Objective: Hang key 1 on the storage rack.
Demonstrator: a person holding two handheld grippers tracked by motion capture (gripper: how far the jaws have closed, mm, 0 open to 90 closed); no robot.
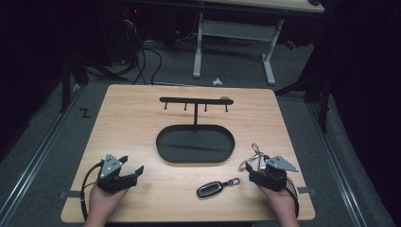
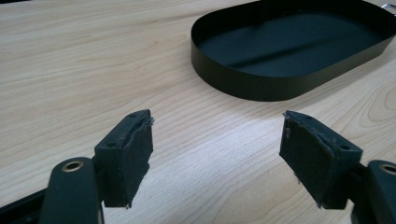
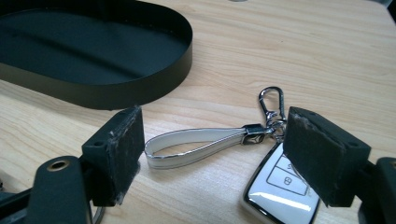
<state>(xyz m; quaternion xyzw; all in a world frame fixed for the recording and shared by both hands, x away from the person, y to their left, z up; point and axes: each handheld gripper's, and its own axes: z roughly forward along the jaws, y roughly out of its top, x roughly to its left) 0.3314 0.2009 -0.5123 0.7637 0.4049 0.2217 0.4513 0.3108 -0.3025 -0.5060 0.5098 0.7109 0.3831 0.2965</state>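
— On the pale wood-grain table (image 1: 142, 118), what lies by the right gripper (image 3: 212, 149)?
— A glossy white key fob (image 3: 280, 191) with chrome edging, a white looped strap (image 3: 196, 142) and a metal snap hook (image 3: 272, 100). The jaws stand wide apart; the strap lies between the frayed black pads (image 3: 128, 144), untouched as far as I can tell.
— And the left gripper (image 2: 217, 154)?
— Jaws spread over bare wood, gripping nothing, near the matte black oval tray (image 2: 261, 86). A dark key fob (image 1: 210, 189) rests between the hands.
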